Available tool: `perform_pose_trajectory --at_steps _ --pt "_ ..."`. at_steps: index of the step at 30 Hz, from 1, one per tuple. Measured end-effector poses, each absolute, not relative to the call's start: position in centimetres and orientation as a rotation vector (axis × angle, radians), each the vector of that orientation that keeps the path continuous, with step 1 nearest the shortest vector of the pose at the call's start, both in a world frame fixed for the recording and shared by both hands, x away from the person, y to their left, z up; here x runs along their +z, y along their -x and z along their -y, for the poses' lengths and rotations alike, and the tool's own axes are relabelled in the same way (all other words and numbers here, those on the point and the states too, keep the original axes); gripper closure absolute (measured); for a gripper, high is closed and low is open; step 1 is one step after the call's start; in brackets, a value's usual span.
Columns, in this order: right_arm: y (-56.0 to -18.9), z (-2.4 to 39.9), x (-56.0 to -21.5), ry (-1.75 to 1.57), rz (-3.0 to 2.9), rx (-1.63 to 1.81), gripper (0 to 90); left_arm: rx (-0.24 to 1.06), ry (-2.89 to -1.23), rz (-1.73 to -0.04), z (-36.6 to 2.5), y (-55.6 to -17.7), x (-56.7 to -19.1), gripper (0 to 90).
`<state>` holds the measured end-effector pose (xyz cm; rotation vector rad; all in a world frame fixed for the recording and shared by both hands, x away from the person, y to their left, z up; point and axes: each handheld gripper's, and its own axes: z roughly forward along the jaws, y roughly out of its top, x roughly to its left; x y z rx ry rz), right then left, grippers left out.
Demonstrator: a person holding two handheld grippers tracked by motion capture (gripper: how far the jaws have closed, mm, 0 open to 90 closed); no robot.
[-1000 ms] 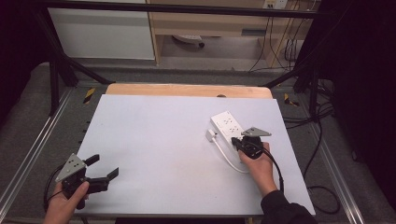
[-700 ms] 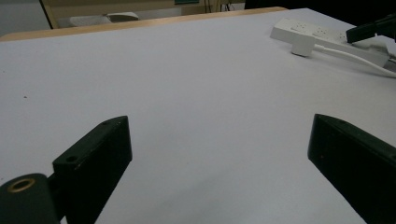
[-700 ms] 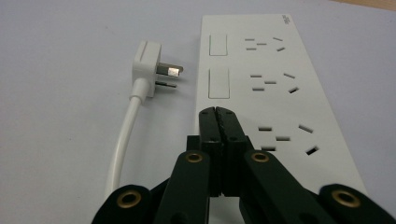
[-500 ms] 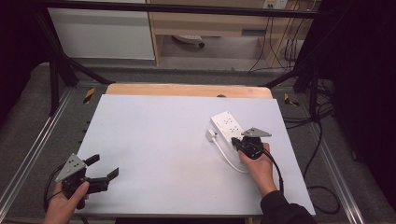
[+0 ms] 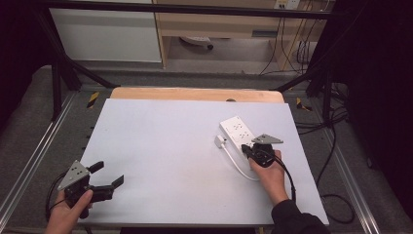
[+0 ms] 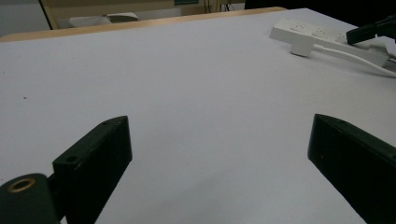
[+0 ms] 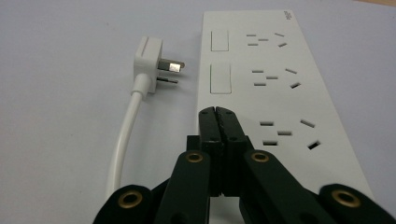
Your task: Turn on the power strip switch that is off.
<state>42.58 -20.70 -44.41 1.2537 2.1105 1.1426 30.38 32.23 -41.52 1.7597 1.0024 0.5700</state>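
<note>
A white power strip (image 5: pixel 236 131) (image 7: pixel 261 79) (image 6: pixel 322 35) lies on the right part of the white table top (image 5: pixel 170 156). Its white plug (image 5: pixel 220 142) (image 7: pixel 152 63) (image 6: pixel 303 45) rests beside it on its left, prongs toward the strip, with the white cord (image 5: pixel 238 165) (image 7: pixel 122 140) curving toward the near side. My right gripper (image 5: pixel 252 149) (image 7: pixel 216 114) is shut with nothing between the jaws, its tips over the near end of the strip. My left gripper (image 5: pixel 108 176) (image 6: pixel 219 140) rests at the near left corner, jaws wide open and nothing between them.
A wooden strip (image 5: pixel 195 94) borders the table's far edge. Metal rails (image 5: pixel 29 165) run along both sides. Black cables (image 5: pixel 336 146) hang off the right side. A cabinet and shelf (image 5: pixel 219 29) stand beyond the table.
</note>
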Motion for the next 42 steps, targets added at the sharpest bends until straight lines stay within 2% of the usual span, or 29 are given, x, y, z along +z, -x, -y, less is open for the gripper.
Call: perform_pose_trajectory --at_steps 28,42 --pt "-42.3 20.6 -43.9 -1.241 -2.083 1.216 90.0 0.569 -1.764 -0.998 -32.2 -30.4 -41.6 6.7" --pt "-42.0 20.7 -43.1 -1.227 -2.05 1.264 83.3 0.574 -1.769 -1.001 -32.2 -30.4 -41.6 6.8"
